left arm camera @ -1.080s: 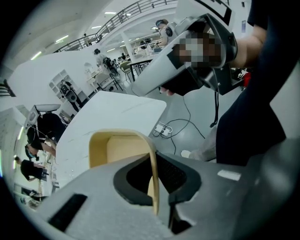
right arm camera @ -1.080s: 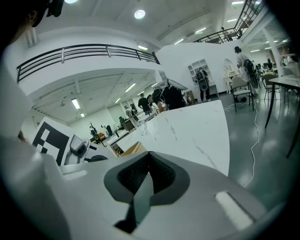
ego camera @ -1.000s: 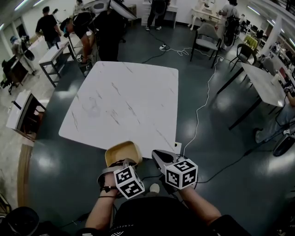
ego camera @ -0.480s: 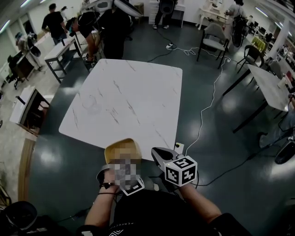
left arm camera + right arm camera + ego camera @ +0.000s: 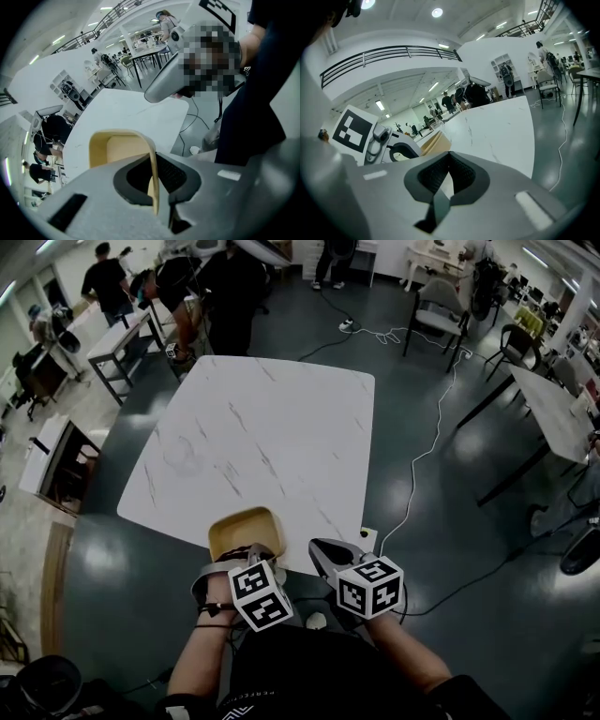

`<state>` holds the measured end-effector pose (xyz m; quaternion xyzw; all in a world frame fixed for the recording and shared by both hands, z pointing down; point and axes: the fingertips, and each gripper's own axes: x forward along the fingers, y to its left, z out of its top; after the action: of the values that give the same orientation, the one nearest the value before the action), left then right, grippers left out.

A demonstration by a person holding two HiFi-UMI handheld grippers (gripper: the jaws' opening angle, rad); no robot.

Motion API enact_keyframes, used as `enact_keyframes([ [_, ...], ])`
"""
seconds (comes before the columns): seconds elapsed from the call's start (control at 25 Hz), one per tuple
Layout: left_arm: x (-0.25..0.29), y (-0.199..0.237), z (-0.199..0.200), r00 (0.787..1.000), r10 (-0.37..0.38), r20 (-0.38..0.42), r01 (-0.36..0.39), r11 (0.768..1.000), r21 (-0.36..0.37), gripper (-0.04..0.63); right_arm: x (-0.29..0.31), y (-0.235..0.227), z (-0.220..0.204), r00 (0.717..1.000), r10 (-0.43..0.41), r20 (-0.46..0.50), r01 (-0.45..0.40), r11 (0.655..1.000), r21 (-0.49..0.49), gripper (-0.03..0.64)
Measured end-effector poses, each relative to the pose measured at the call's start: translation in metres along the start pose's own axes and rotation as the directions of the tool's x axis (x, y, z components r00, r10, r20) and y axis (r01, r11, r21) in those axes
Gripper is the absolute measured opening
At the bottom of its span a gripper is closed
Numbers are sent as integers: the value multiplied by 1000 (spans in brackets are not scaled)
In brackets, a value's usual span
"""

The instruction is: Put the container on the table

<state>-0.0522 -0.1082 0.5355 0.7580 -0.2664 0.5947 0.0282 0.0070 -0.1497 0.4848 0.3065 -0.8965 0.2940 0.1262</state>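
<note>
A shallow tan container (image 5: 246, 532) with rounded corners hangs over the near edge of the white marbled table (image 5: 253, 427). My left gripper (image 5: 251, 556) is shut on its near rim. In the left gripper view the thin rim (image 5: 153, 173) stands pinched between the dark pads, with the container's inside (image 5: 123, 149) beyond and the table (image 5: 126, 110) under it. My right gripper (image 5: 325, 555) is beside it on the right, shut and empty. In its own view, the right gripper (image 5: 447, 177) has its pads meeting. There the container (image 5: 437, 142) and the left gripper (image 5: 396, 151) show to its left.
A white cable (image 5: 419, 451) runs across the dark floor right of the table, ending at a small plug box (image 5: 367, 538) by the table's near corner. Other tables (image 5: 544, 413), chairs (image 5: 436, 315) and standing people (image 5: 220, 292) ring the far side.
My left gripper has carried the container forward, from just short of the table's near edge to over it. The right gripper has followed a little alongside.
</note>
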Motion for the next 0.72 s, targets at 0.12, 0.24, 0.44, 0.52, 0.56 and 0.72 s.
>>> enact_keyframes([
  [0.12, 10, 25, 6, 1000, -5, 10, 4, 1000, 24, 17, 18, -12, 15, 1000, -15, 2, 15, 1000, -4, 2],
  [0.24, 13, 50, 9, 1000, -21, 21, 19, 998, 55, 17, 39, -17, 37, 1000, -30, 9, 30, 1000, -3, 2],
  [0.44, 26, 97, 2, 999, -37, 20, 36, 998, 59, 16, 79, -30, 66, 999, -46, 7, 46, 999, -5, 2],
  [0.52, 31, 118, 1, 999, -35, 14, 34, 997, 64, 17, 91, -37, 77, 999, -53, 5, 53, 999, -4, 2],
  [0.56, 34, 129, 2, 999, -32, 14, 31, 997, 67, 17, 98, -40, 83, 998, -59, 4, 59, 998, -4, 2],
  [0.72, 47, 165, 3, 998, -51, 25, 49, 995, 85, 17, 130, -52, 102, 997, -82, -5, 82, 997, 2, 2],
])
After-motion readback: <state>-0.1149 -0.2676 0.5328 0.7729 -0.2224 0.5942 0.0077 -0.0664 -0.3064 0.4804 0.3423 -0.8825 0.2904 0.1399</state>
